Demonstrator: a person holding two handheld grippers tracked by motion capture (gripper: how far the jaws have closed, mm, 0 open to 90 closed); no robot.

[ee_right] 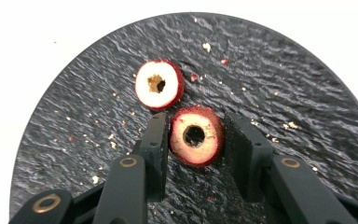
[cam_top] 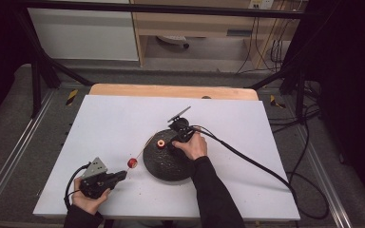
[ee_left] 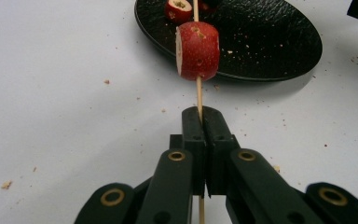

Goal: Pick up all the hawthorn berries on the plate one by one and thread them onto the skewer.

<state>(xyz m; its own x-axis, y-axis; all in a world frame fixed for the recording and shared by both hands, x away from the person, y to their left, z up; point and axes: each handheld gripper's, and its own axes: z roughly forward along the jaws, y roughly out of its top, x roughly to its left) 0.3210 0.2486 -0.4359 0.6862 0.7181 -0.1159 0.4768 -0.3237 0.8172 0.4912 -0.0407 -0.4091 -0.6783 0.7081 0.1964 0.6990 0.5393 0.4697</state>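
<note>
My left gripper is shut on a thin wooden skewer that points toward a black plate. One cored red fruit piece is threaded on the skewer, just short of the plate's rim. In the high view the left gripper is at the table's front left, with the threaded piece ahead of it. My right gripper is over the plate, shut on a second cored red fruit piece. A third piece lies just beyond it.
The plate sits mid-table on a white board, with crumbs scattered on and around it. The right gripper's cable trails off to the right. Dark frame legs stand at the back corners.
</note>
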